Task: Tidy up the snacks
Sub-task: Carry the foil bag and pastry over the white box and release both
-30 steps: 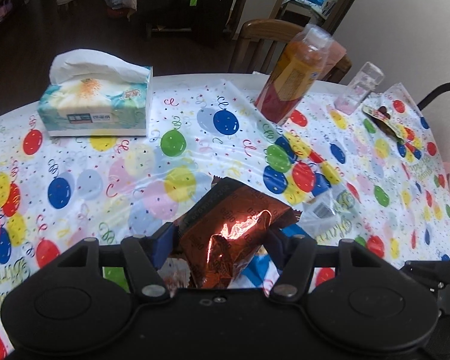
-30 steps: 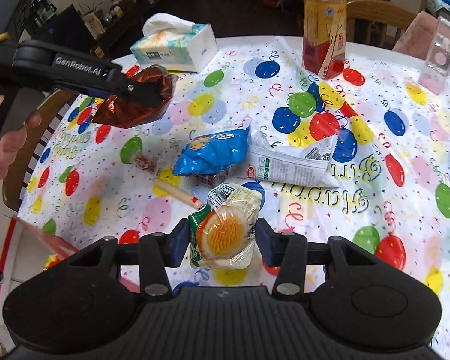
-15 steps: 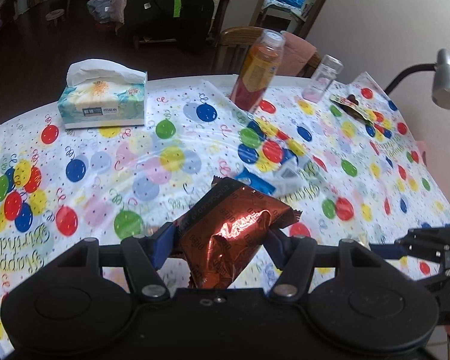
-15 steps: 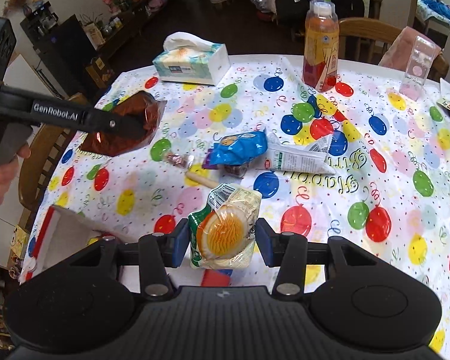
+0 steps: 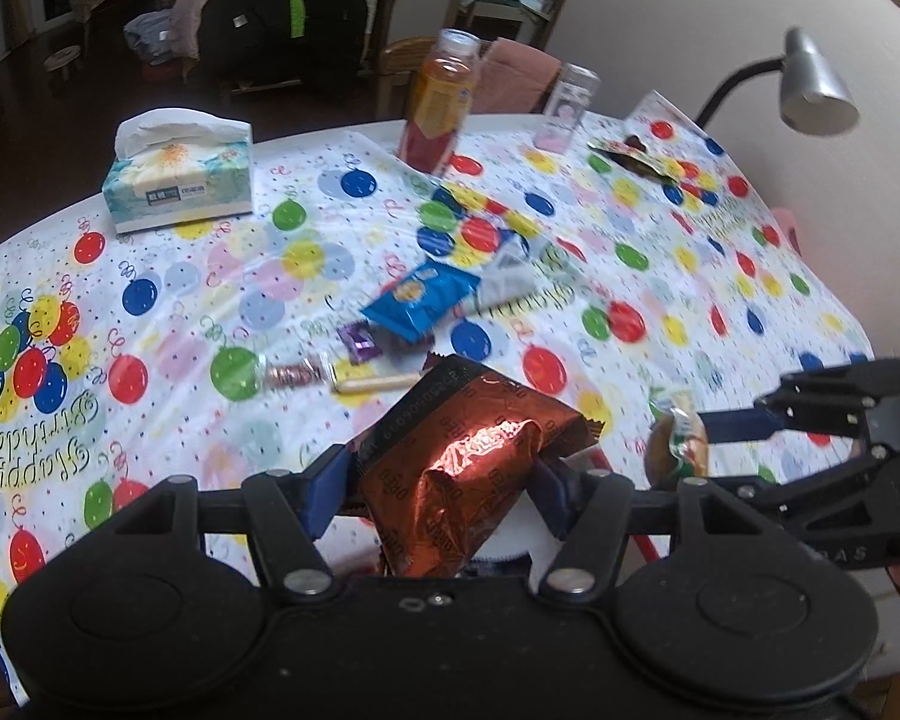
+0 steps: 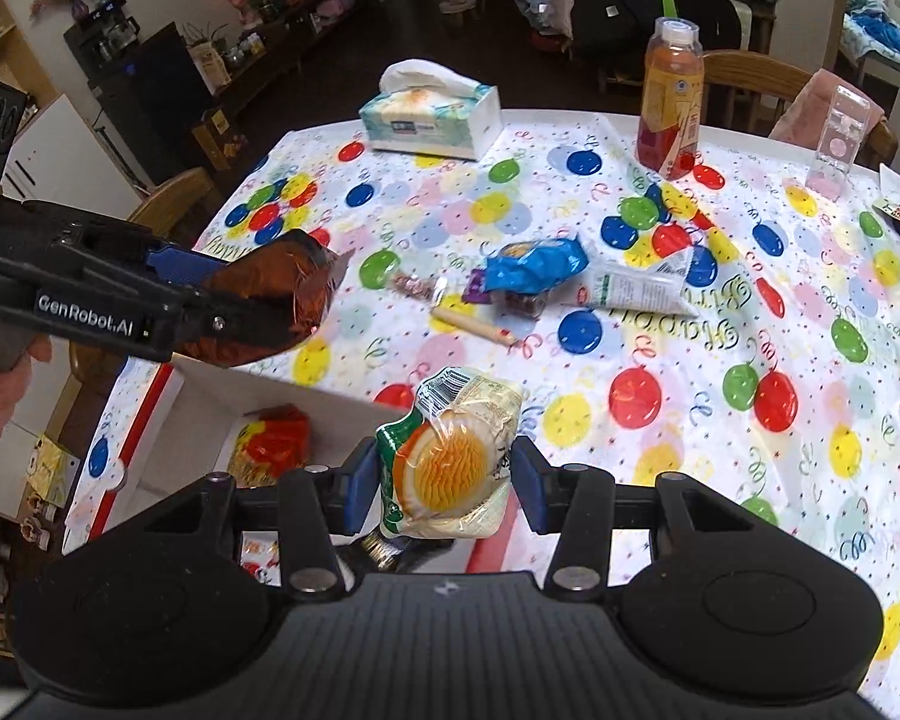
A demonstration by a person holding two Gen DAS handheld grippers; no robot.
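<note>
- Left wrist view: left gripper clamped on a copper packet, held in the air over the table's near edge.
- Right gripper enters from the right edge of the view, near the table's right near corner; its blue finger touches an orange-print packet, which it grips.
- Table carries a balloon-print cloth. Mid-table cluster: blue packet, white packet touching it on the right, purple candy just beside it on the left, stick and a small clear-wrapped candy toward the near edge.
- Tissue box near the far left corner; bottle and clear container at the far edge; dark wrapper toward the far right. Lamp beyond the right edge.
- Right wrist view: right gripper clamped on the orange-print packet, held above the table's near left corner.
- White box with red trim sits open below that corner; a red-yellow packet lies inside.
- Left gripper at the left, over the box's far wall, closed on the copper packet; a hand holds its grip.
- Blue packet, white packet, stick lie mid-table; tissue box and bottle at the far edge.
</note>
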